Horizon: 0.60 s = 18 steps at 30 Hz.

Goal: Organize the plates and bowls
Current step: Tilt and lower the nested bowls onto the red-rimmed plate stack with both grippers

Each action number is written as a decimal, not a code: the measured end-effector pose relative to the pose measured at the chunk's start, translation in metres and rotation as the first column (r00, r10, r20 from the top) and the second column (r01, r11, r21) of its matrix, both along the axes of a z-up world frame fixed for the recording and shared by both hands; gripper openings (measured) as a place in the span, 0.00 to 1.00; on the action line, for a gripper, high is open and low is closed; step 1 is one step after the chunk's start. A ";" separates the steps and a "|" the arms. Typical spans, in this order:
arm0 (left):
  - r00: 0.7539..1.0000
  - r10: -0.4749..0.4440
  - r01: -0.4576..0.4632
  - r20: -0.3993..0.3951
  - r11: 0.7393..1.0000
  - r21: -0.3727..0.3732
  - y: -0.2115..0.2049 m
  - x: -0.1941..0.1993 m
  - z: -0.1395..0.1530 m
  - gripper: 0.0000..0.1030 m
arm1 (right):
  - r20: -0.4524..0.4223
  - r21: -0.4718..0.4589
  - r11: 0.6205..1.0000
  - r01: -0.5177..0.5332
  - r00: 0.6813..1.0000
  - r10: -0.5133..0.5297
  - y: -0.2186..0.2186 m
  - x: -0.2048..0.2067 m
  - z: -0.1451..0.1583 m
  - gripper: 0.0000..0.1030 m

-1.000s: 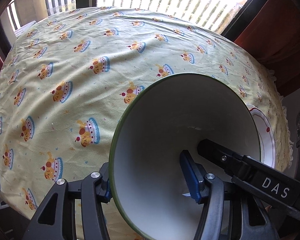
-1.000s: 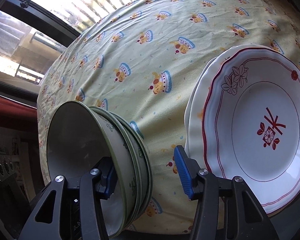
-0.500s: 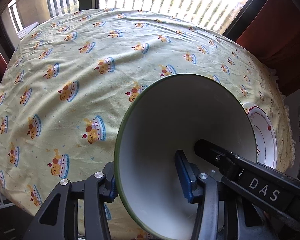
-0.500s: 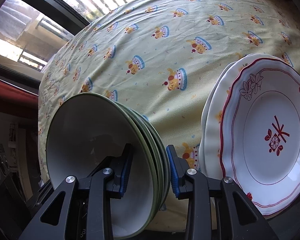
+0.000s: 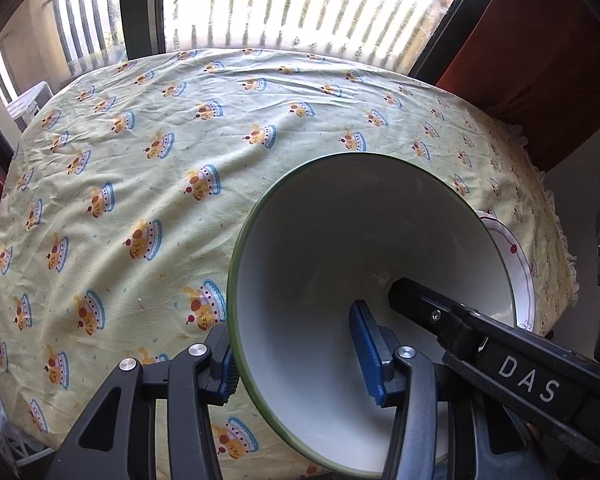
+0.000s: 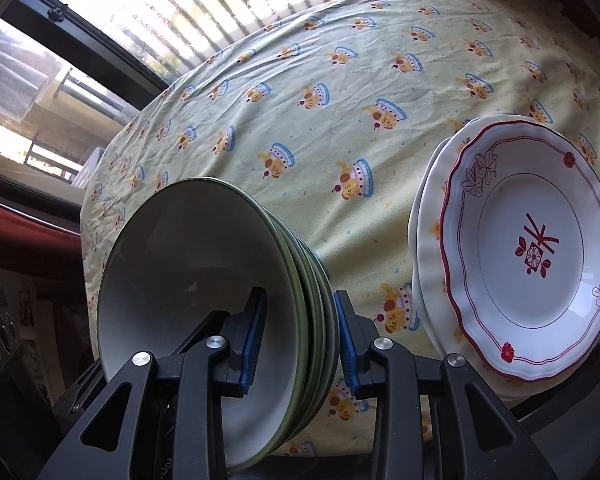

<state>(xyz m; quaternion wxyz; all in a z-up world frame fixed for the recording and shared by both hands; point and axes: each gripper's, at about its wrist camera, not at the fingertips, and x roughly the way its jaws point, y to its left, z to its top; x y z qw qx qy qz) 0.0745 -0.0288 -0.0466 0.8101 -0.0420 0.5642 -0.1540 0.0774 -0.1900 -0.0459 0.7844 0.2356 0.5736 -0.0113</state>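
Observation:
A stack of several green-rimmed white bowls (image 6: 188,280) is lifted above the table's near edge; it also fills the left wrist view (image 5: 340,240). My right gripper (image 6: 300,340) is shut on the stack's wall, one pad inside and one outside. My left gripper (image 5: 300,356) straddles the opposite wall, one pad inside and one outside, and grips it. The other gripper's black finger (image 5: 460,324) shows inside the bowl. A stack of white plates with red floral trim (image 6: 528,252) lies on the table to the right; its rim shows in the left wrist view (image 5: 516,264).
The table is covered with a pale yellow cloth with cake prints (image 5: 180,152), also in the right wrist view (image 6: 340,100). A window with railings (image 5: 280,4) is behind the far edge. A red-brown curtain (image 5: 540,60) hangs at the back right.
My right gripper moved onto the bowl stack's wall and closed on it. The bowls have lifted and both views have pulled back from the table.

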 end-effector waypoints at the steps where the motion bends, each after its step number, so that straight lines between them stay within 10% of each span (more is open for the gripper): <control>1: 1.000 -0.001 0.001 -0.002 1.000 -0.003 0.000 0.001 0.002 0.47 | 0.008 -0.002 1.000 0.004 1.000 -0.004 0.002 0.000 0.003 0.35; 18: 0.999 0.019 -0.018 0.037 0.999 -0.026 -0.010 -0.014 0.027 0.46 | 0.066 -0.040 0.999 -0.011 0.998 0.014 -0.002 -0.010 0.035 0.35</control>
